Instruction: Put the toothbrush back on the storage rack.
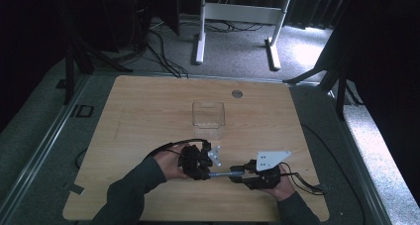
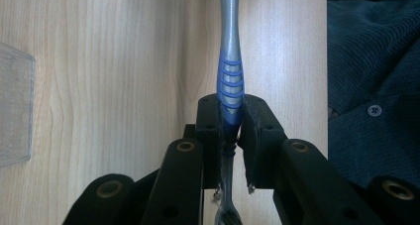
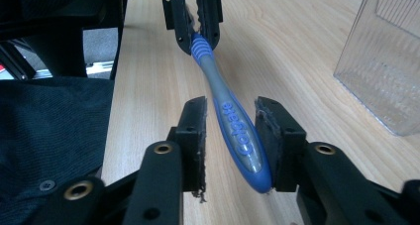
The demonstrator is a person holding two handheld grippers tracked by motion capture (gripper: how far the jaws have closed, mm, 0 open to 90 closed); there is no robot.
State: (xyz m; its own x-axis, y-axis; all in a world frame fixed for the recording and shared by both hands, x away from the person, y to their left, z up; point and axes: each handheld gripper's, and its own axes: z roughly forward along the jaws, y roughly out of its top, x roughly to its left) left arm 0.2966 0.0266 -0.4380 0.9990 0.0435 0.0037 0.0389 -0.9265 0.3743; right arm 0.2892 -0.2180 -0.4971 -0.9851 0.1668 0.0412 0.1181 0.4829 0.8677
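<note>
We counted two grippers, one toothbrush and one clear plastic container on one wooden table. The left gripper had its jaws clamped tight on the neck of the blue and grey toothbrush, gripping just below the ribbed blue bands, with the bristle end at the bottom edge of the left gripper view and the handle running straight up toward the top edge. In the right gripper view, the right gripper stood with its jaws partly apart around the fat end of the toothbrush; the handle lay against the right-hand pad, while a gap showed beside the left-hand pad, so the grip there was not closed. In the high view, the left gripper and the right gripper sat low and centre, with the toothbrush bridging them above the table. The clear plastic container stood just above them in the frame, near the centre, apart from both grippers. Bare wood lay open to the left, right and top of the container, and the table's near edge ran close beneath the person's forearms.
</note>
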